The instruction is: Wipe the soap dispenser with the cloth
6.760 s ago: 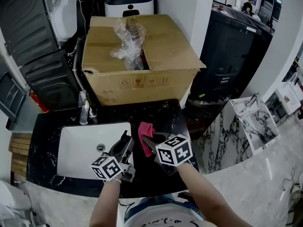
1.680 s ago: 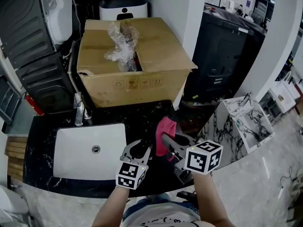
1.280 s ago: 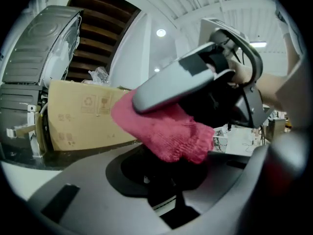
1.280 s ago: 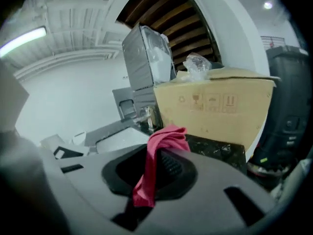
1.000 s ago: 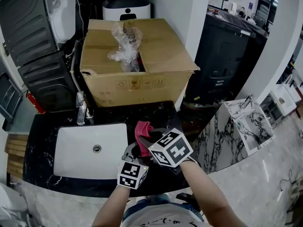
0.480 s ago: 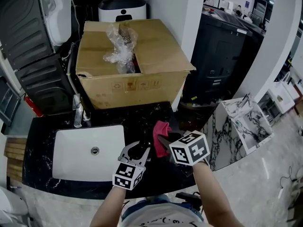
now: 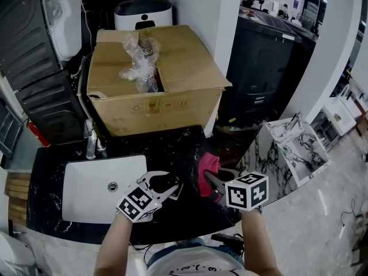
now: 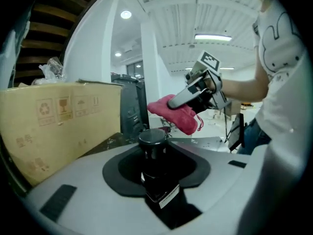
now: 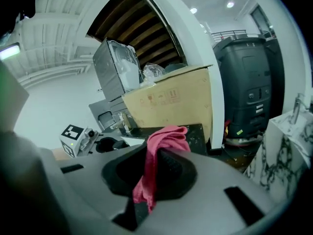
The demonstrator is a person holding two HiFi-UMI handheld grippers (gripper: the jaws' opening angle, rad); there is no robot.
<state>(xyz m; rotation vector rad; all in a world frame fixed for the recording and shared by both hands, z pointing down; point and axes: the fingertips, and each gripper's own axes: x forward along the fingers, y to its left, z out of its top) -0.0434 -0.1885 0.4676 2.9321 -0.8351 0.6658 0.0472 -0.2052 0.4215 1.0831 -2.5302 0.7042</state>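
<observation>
Cloth (image 9: 165, 134) hangs clamped in right gripper (image 7: 206, 176), apparently just clear of dispenser (image 8: 154, 156).

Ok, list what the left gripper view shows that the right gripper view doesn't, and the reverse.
Only the left gripper view: the white label on the black cylindrical soap dispenser, the right gripper from outside, and the person's white shirt. Only the right gripper view: the white marble-patterned stand and the chrome faucet. Both: the pink cloth and the brown cardboard box.

Head view overhead, gripper views close, sharing box (image 7: 184, 62)
</observation>
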